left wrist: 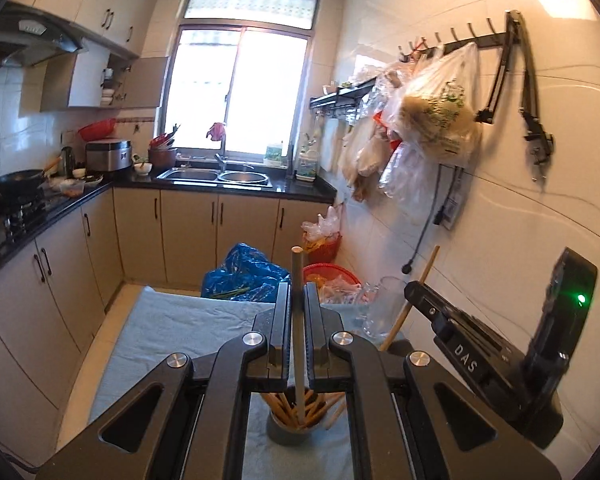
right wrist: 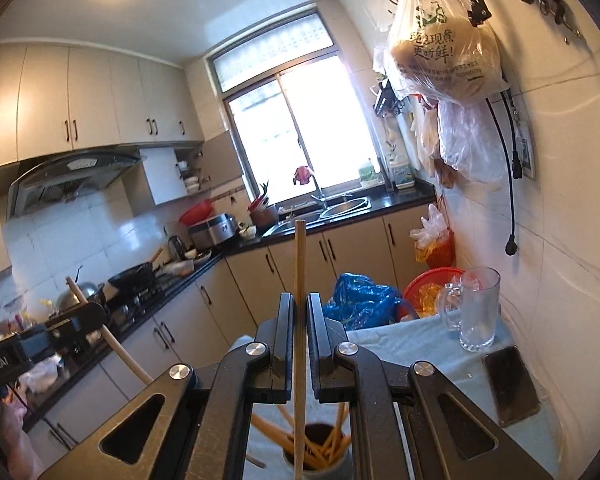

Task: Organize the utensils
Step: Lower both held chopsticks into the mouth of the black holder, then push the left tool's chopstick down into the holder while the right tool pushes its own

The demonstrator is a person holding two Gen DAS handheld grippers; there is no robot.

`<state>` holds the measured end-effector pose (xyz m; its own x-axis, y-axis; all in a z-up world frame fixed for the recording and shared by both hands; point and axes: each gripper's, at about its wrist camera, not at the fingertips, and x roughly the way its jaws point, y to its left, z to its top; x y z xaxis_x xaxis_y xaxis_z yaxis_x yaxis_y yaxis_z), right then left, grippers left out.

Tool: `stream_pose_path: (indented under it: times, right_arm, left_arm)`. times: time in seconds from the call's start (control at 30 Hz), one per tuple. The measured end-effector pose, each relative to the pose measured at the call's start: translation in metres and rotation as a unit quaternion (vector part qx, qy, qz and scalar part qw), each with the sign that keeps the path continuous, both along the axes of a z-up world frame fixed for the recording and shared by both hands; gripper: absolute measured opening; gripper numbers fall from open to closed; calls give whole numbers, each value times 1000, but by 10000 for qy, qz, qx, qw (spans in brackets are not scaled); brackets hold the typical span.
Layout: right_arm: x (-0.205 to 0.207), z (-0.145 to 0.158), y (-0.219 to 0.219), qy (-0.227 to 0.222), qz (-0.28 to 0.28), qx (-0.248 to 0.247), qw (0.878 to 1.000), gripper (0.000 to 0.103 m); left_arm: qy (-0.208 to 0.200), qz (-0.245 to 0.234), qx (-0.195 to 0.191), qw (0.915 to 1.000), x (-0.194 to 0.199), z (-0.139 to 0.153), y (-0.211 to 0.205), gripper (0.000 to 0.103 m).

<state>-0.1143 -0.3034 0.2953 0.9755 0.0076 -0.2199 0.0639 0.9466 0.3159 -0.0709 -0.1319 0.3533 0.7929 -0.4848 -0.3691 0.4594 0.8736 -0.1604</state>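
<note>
Chopsticks fill the holder (left wrist: pixel 292 426) on the blue cloth (left wrist: pixel 172 320); each gripper, left (left wrist: pixel 296 312) and right (right wrist: pixel 300 320), clamps one upright stick (left wrist: pixel 297 320) above it. Lower each straight so tips clear the rim. Linkages hide the holder's base and most sticks inside.

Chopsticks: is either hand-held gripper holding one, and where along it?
Both. Left hand-held gripper and right hand-held gripper each clamp one chopstick mid-shaft.
</note>
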Motion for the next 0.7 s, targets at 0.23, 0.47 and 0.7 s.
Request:
stream_pose_path:
  times: [0.23,0.47,0.7]
  right_arm:
    - [27,-31,-5,116,-92,103,9998,7]
    - [42,-55,-17,322,-135,244,9991,7]
    - [46,-72,-18,486,-40,269,9984,7]
  left_arm:
    - [146,-5,-3,9999,30,-35,-17,5]
    - [172,35,169,9997,45,-58,-29,5]
    - [27,39,483,9988,43,-74,-43,5]
